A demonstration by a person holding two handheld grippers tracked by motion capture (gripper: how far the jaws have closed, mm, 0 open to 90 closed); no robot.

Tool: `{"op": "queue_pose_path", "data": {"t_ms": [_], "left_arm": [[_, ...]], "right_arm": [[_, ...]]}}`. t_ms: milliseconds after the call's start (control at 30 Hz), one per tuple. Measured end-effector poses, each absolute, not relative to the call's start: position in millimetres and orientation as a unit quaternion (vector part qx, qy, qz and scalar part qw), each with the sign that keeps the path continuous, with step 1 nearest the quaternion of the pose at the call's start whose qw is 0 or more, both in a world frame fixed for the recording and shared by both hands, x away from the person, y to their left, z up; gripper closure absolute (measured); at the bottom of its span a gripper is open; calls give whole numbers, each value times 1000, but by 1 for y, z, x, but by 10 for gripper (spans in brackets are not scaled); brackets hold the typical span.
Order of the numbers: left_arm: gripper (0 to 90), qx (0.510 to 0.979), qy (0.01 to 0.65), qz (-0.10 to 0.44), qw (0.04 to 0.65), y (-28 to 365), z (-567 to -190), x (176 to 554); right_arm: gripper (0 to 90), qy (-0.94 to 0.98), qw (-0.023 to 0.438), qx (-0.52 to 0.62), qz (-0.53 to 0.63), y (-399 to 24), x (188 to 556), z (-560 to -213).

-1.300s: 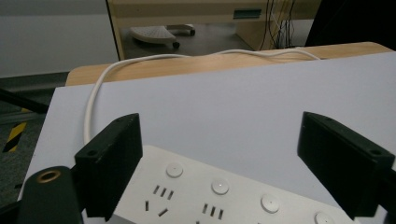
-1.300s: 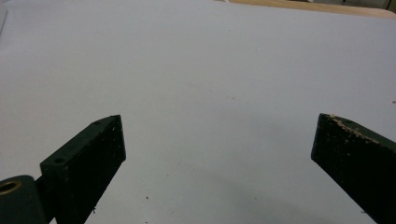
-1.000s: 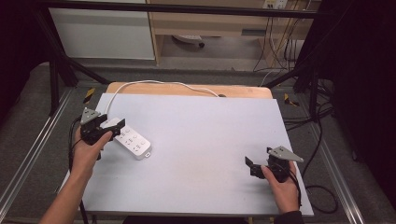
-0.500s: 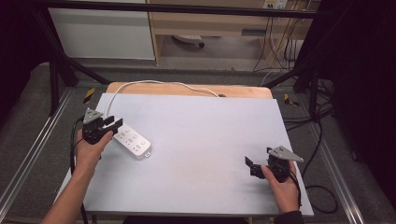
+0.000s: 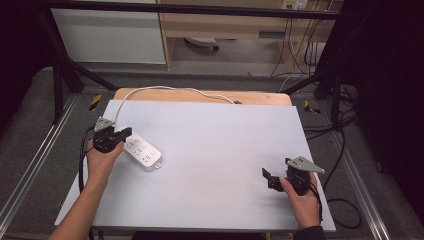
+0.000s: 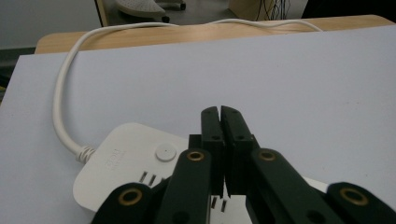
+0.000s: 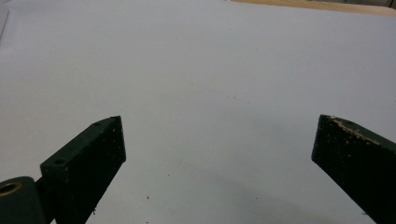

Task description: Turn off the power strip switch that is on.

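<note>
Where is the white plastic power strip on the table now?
In the high view, the white plastic power strip lies on the table's left side, just beside the shut left claw.

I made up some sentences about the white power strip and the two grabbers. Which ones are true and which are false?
1. The left gripper has its jaws shut with nothing between them. True.
2. The right gripper is clamped on the power strip. False: it is open over bare table, far from the strip.
3. The strip's white cord runs off the far edge of the table. True.
4. A plug sits in the strip. False: its visible sockets are empty.
</note>
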State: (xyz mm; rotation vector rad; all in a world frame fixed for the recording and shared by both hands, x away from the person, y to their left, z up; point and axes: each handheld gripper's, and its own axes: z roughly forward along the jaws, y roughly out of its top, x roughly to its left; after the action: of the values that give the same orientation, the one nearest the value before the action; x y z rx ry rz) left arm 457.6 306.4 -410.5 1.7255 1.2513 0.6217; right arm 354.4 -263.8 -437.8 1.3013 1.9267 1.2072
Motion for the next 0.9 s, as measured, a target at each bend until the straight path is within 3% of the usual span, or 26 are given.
{"op": "queue_pose_path", "data": {"t_ms": [900], "left_arm": [[900, 718, 501, 233, 424, 301, -431, 462]], "right_arm": [[34, 711, 255, 481, 445, -266, 355, -437]]}}
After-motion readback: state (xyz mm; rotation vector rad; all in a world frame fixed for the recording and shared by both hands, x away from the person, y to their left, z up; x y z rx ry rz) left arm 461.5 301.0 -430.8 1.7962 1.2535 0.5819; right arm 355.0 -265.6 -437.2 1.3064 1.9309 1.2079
